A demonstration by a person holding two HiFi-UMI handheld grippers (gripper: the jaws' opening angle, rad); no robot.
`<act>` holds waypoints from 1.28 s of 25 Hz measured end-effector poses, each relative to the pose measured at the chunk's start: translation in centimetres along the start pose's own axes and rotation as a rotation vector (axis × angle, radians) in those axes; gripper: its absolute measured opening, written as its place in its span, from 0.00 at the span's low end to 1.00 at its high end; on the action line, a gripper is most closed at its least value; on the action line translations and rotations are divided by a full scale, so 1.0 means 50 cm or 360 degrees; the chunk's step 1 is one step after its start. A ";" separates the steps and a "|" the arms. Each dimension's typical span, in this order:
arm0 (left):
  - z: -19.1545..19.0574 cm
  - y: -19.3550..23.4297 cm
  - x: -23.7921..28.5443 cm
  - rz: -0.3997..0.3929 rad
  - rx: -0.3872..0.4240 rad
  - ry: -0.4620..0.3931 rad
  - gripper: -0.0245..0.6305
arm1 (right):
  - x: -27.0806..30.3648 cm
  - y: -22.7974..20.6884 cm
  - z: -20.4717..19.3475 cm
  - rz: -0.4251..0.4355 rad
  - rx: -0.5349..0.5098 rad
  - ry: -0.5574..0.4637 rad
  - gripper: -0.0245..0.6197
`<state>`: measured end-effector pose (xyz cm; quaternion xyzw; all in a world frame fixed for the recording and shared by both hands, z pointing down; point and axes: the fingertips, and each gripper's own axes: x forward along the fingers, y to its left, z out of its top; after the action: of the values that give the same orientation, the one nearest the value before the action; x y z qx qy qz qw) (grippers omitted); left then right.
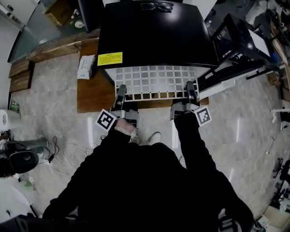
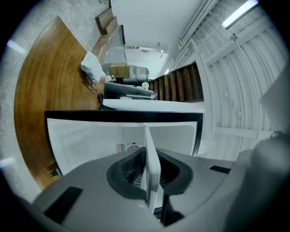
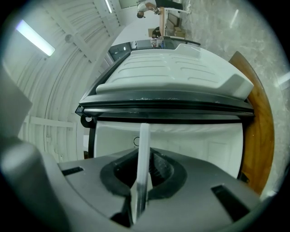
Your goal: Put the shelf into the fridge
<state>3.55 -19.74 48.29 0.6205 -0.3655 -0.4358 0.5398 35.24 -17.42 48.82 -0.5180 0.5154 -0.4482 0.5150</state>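
The white wire shelf point(image 1: 154, 81) sticks out level from the front of the black fridge point(image 1: 154, 31), partly under its top. My left gripper point(image 1: 121, 94) is shut on the shelf's near left edge and my right gripper point(image 1: 191, 90) is shut on its near right edge. In the left gripper view the shelf point(image 2: 152, 158) shows edge-on as a thin white strip clamped between the dark pads point(image 2: 129, 170), with the fridge's white inside point(image 2: 90, 138) ahead. The right gripper view shows the same: the shelf's edge point(image 3: 143, 154) nipped in the jaws before the open cavity point(image 3: 195, 142).
The fridge stands on a wooden platform point(image 1: 93, 93) with a small white box point(image 1: 86, 66) on it. The fridge door point(image 1: 235, 41) hangs open at the right. Glasses point(image 1: 157, 6) lie on the fridge top. Cables point(image 1: 68, 149) trail on the floor at the left.
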 end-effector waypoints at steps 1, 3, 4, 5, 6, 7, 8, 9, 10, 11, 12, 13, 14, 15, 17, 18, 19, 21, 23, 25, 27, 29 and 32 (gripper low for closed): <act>0.001 0.002 0.004 0.0001 0.0000 -0.0009 0.08 | 0.003 -0.002 0.000 0.0001 0.0001 -0.0001 0.09; 0.009 0.004 0.025 0.0006 0.0007 -0.0024 0.09 | 0.024 -0.003 -0.002 0.0000 0.0003 -0.0001 0.09; 0.015 0.004 0.039 0.0008 0.0013 -0.0031 0.09 | 0.039 -0.002 -0.003 -0.0002 0.0002 -0.0002 0.09; 0.019 0.005 0.051 0.0009 0.0017 -0.0038 0.09 | 0.052 -0.002 -0.003 -0.0003 0.0001 -0.0003 0.09; 0.022 0.006 0.058 0.0008 0.0019 -0.0046 0.09 | 0.059 -0.002 -0.003 -0.0003 -0.0002 -0.0004 0.09; 0.022 0.007 0.061 0.0006 0.0019 -0.0055 0.09 | 0.062 -0.003 -0.003 -0.0001 -0.0005 -0.0005 0.09; 0.022 0.008 0.061 0.0003 0.0021 -0.0065 0.09 | 0.063 -0.004 -0.003 0.0004 -0.0007 -0.0006 0.09; 0.022 0.009 0.061 0.0001 0.0025 -0.0076 0.09 | 0.064 -0.005 -0.003 0.0008 -0.0006 -0.0007 0.09; 0.024 0.010 0.063 0.0001 0.0032 -0.0086 0.09 | 0.068 -0.005 -0.003 0.0009 -0.0004 -0.0007 0.09; 0.027 0.010 0.071 0.0002 0.0041 -0.0096 0.09 | 0.076 -0.005 -0.003 0.0009 -0.0002 -0.0007 0.09; 0.031 0.009 0.083 0.0001 0.0049 -0.0106 0.09 | 0.090 -0.004 -0.004 0.0008 -0.0002 -0.0007 0.09; 0.036 0.008 0.099 -0.0001 0.0055 -0.0116 0.09 | 0.106 -0.003 -0.003 0.0008 -0.0002 -0.0007 0.09; 0.040 0.006 0.115 -0.0004 0.0062 -0.0128 0.09 | 0.122 -0.001 -0.003 0.0010 -0.0002 -0.0006 0.09; 0.044 0.006 0.128 -0.0006 0.0069 -0.0141 0.09 | 0.136 -0.001 -0.003 0.0012 -0.0003 -0.0006 0.09; 0.052 0.009 0.151 -0.0002 0.0087 -0.0167 0.09 | 0.161 0.000 -0.003 0.0014 -0.0001 -0.0008 0.09; 0.056 0.010 0.164 0.0001 0.0094 -0.0180 0.09 | 0.175 0.000 -0.004 0.0014 0.0000 -0.0009 0.09; 0.060 0.012 0.176 0.0004 0.0099 -0.0193 0.09 | 0.188 0.000 -0.004 0.0013 -0.0001 -0.0009 0.09; 0.067 0.014 0.196 0.0005 0.0109 -0.0216 0.09 | 0.208 -0.002 -0.004 0.0011 -0.0002 -0.0006 0.09; 0.071 0.016 0.207 0.0006 0.0119 -0.0240 0.09 | 0.220 -0.003 -0.005 0.0012 -0.0001 -0.0005 0.09; 0.074 0.017 0.215 0.0010 0.0127 -0.0266 0.09 | 0.230 -0.004 -0.004 0.0012 0.0000 -0.0006 0.09; 0.076 0.019 0.225 0.0015 0.0133 -0.0293 0.09 | 0.241 -0.004 -0.003 0.0012 -0.0002 -0.0010 0.09; 0.079 0.021 0.236 0.0020 0.0139 -0.0317 0.09 | 0.253 -0.004 -0.002 0.0012 -0.0002 -0.0015 0.09; 0.084 0.023 0.247 0.0018 0.0155 -0.0343 0.10 | 0.266 -0.007 -0.003 0.0010 -0.0005 -0.0014 0.09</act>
<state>3.99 -32.82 47.44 0.5935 -0.4458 -0.4786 0.4690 36.01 -30.70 48.28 -0.5192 0.5152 -0.4436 0.5179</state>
